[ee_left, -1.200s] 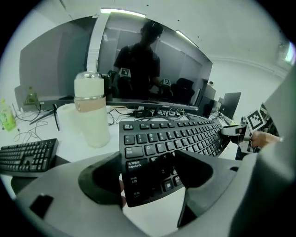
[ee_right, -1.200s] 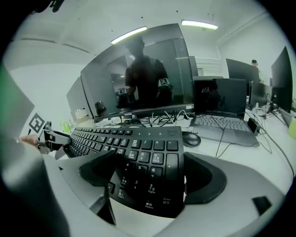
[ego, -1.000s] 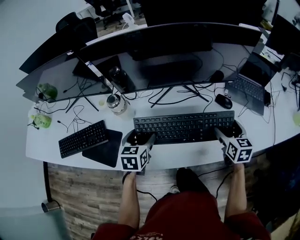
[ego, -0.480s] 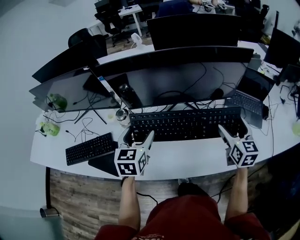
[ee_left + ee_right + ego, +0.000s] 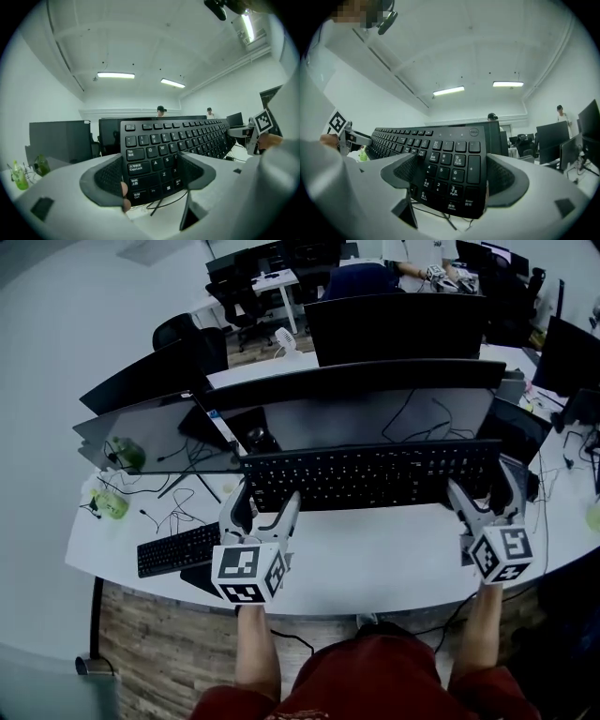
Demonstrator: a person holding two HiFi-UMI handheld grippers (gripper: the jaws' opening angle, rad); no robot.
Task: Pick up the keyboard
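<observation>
Dim, blue-grey head view with dark corners, gripper views brighter under ceiling strip lights (image 5: pixel 116 75), faint sheen on keyboard (image 5: pixel 454 164) keys, strong fisheye bending at all edges, black vignette round both gripper views, nearest jaw surfaces blurred.

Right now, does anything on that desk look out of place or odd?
Only the big keyboard: it is off the desk, tipped up with its keys facing the person, clamped at each end by the left tongs and right tongs.
</observation>
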